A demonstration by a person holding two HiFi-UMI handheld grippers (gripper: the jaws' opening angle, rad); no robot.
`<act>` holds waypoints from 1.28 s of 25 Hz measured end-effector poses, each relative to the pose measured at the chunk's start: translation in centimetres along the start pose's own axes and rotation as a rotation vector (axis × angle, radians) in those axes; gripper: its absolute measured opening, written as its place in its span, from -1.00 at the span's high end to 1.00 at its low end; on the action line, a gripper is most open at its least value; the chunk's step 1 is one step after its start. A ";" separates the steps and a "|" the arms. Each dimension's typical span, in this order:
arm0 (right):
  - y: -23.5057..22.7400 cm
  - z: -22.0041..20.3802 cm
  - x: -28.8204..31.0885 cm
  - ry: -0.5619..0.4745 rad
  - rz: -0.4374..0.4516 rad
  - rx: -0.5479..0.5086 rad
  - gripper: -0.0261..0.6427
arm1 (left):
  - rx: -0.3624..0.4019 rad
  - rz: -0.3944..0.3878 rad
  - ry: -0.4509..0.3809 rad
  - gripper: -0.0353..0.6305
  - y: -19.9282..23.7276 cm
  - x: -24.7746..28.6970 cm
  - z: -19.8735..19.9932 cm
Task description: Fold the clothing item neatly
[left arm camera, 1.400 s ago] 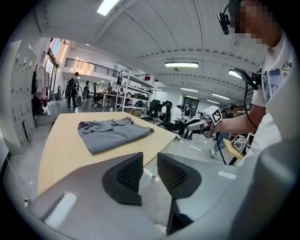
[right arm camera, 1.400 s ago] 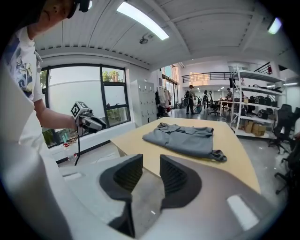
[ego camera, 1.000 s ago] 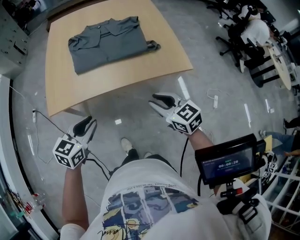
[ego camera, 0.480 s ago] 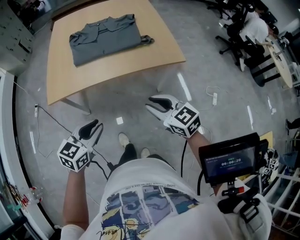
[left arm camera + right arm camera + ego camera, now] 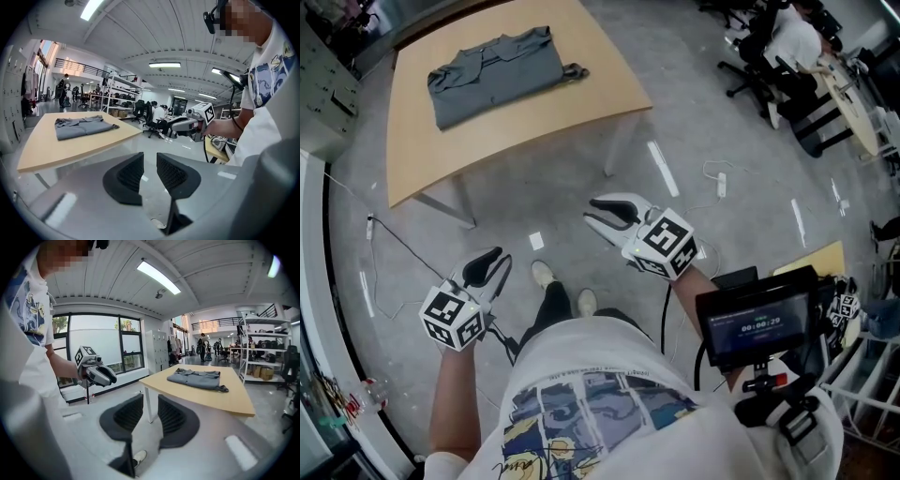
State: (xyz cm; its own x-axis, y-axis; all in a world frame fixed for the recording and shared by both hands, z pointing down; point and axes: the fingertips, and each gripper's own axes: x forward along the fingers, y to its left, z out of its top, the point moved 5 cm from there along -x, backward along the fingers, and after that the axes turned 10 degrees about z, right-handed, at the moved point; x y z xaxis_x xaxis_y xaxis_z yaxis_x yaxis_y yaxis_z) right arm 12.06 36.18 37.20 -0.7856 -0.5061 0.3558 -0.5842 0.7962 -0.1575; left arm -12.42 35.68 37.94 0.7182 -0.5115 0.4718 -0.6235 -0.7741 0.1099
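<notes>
You have been backing away from the bench. A second ago its near edge sat just ahead of your right tongs; now it lies well ahead of both pairs, with open floor between. The grey shirt has not moved on the bench. It lies far ahead of the left tongs, as a flat rectangle with the collar on top and one small bit of fabric sticking out at its right end.

Both pairs of tongs are held low at your sides, pointing forward. Each has kept the same narrow gap, with nothing between the pads. The left gripper view shows only floor past the left tongs, and the same is true of the right tongs in the right gripper view. With the shirt squared up and you stepping off empty-handed, the fold looks finished, or very nearly. That protruding bit is the only thing you might tidy.

The bench is a pale wood top on light legs, bare apart from the shirt. Under the tongs the floor is glossy grey, with thin cables and white marks on it, and your shoes show between the two pairs. Well beyond the right tongs are office chairs and desks, and shelving stands behind the bench.
</notes>
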 end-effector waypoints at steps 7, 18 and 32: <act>1.4 -0.4 -1.6 -0.013 -0.018 -0.003 0.63 | 0.014 -0.035 0.005 0.62 -1.9 0.3 -0.4; 1.4 -0.7 -2.1 -0.006 -0.034 -0.008 0.65 | 0.019 -0.070 0.019 0.62 -2.3 1.9 -0.5; -1.8 -0.3 -1.2 0.010 -0.089 0.018 0.65 | 0.034 -0.132 0.025 0.62 1.0 6.1 1.4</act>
State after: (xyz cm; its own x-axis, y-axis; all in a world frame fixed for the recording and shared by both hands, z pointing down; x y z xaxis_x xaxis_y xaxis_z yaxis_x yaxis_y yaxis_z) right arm 14.08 35.42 37.32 -0.7284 -0.5714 0.3782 -0.6554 0.7419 -0.1414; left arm -8.19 31.29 39.74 0.7850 -0.3956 0.4768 -0.5131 -0.8464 0.1425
